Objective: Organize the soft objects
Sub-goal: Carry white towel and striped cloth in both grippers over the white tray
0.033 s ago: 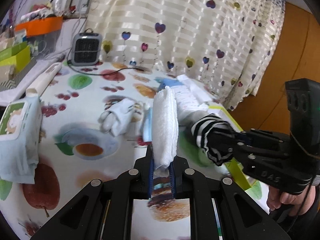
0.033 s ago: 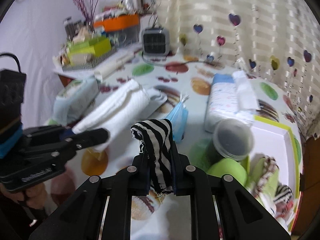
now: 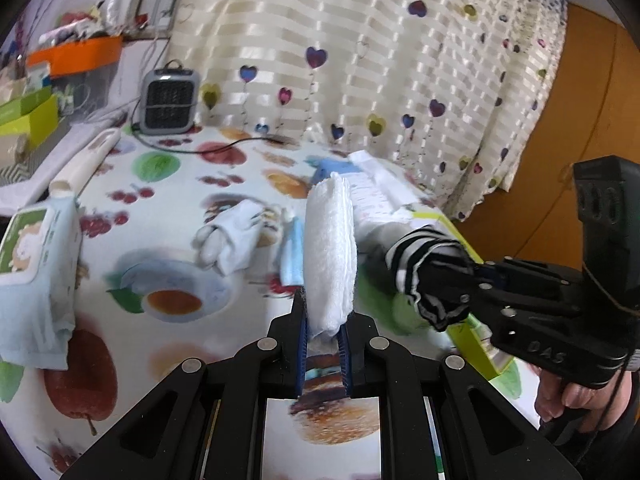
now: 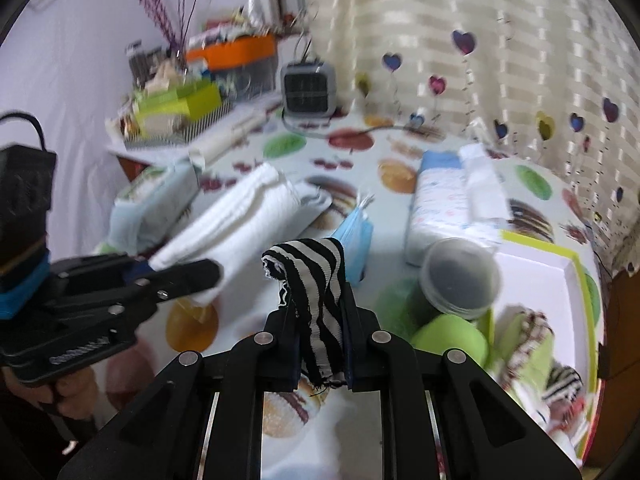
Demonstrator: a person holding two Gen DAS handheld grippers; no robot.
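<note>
Nearest the lens, the left gripper (image 3: pixel 323 330) is clamped on a folded white towel (image 3: pixel 330 252), which stands upright above the table; the right gripper (image 4: pixel 320 344) is clamped on a black-and-white striped cloth (image 4: pixel 316 280) that droops over its fingers; both loads hang in the air, so the step in hand looks like carrying two soft things toward storage; just beyond, at the table's right edge, sits the white box (image 4: pixel 536 276) with a green rim, already holding rolled cloths and a clear tub (image 4: pixel 460 276); the next move probably calls for lowering each piece into a free part of that box, one gripper at a time; farther off lie a blue face mask (image 4: pixel 356 240), a white glove (image 3: pixel 236 236), tissue packs, and a small grey heater (image 3: pixel 170 102) at the far edge.
</note>
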